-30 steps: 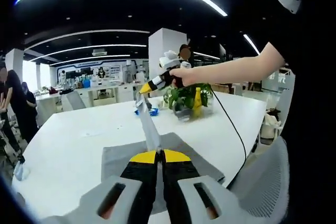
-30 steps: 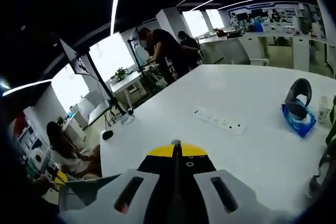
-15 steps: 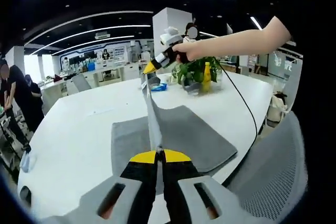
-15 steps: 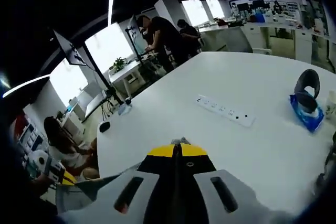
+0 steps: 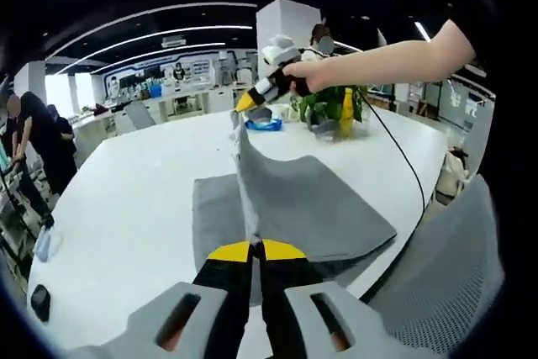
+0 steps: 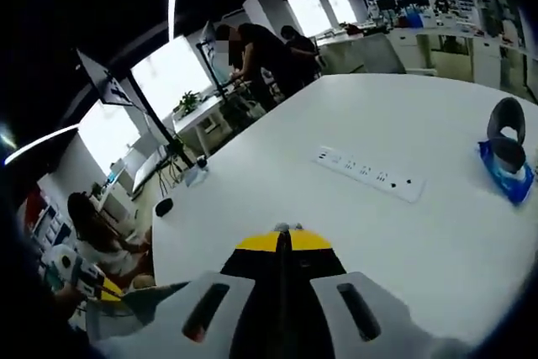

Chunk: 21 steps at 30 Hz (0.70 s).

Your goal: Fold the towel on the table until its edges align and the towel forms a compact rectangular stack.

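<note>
A grey towel [image 5: 328, 208] lies on the white table [image 5: 126, 208], one long edge raised in a taut ridge. My left gripper [image 5: 255, 246] is shut on the near end of that edge. Held by a hand, the right gripper [image 5: 246, 102] pinches the far end above the table. The raised half slopes down to the right onto the flat part. In the right gripper view my right gripper [image 6: 282, 233] is shut, a thin sliver of grey cloth at its yellow tips, over the white table [image 6: 437, 241].
A potted plant with a yellow bottle [image 5: 334, 108] and a blue pack [image 5: 266, 124] stand beyond the towel. A mesh chair [image 5: 437, 292] sits at the near table edge. A power strip [image 6: 366, 176] and the blue pack [image 6: 508, 171] lie ahead. People stand at other tables.
Both grippers stayed shut on the towel edge. The left view's camera has shifted; the raised half now spreads wider and lower to the right over the flat part.
</note>
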{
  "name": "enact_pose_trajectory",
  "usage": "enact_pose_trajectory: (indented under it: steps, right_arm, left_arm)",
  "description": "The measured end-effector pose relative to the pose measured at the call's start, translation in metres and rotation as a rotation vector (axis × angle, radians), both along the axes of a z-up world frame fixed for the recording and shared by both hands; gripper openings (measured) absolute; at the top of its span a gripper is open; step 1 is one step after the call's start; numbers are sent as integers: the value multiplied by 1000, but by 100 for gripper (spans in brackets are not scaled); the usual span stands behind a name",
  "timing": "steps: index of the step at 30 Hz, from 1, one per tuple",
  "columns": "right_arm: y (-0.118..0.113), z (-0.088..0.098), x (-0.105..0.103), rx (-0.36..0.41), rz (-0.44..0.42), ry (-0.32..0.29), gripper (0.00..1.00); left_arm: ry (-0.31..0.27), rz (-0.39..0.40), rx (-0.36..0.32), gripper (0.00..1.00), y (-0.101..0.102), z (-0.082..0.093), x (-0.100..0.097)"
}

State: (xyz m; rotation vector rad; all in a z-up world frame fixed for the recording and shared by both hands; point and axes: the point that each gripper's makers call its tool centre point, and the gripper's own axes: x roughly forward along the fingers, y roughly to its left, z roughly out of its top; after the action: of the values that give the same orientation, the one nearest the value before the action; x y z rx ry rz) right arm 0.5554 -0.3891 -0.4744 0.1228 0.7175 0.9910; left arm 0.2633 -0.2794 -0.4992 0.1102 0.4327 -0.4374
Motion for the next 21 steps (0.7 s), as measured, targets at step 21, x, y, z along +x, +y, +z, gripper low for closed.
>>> enact_pose_trajectory:
  steps: [21]
  right_arm:
    - [32, -51, 9, -75, -15, 101, 0]
  left_arm:
    - [156, -80, 154, 2, 8, -36, 2]
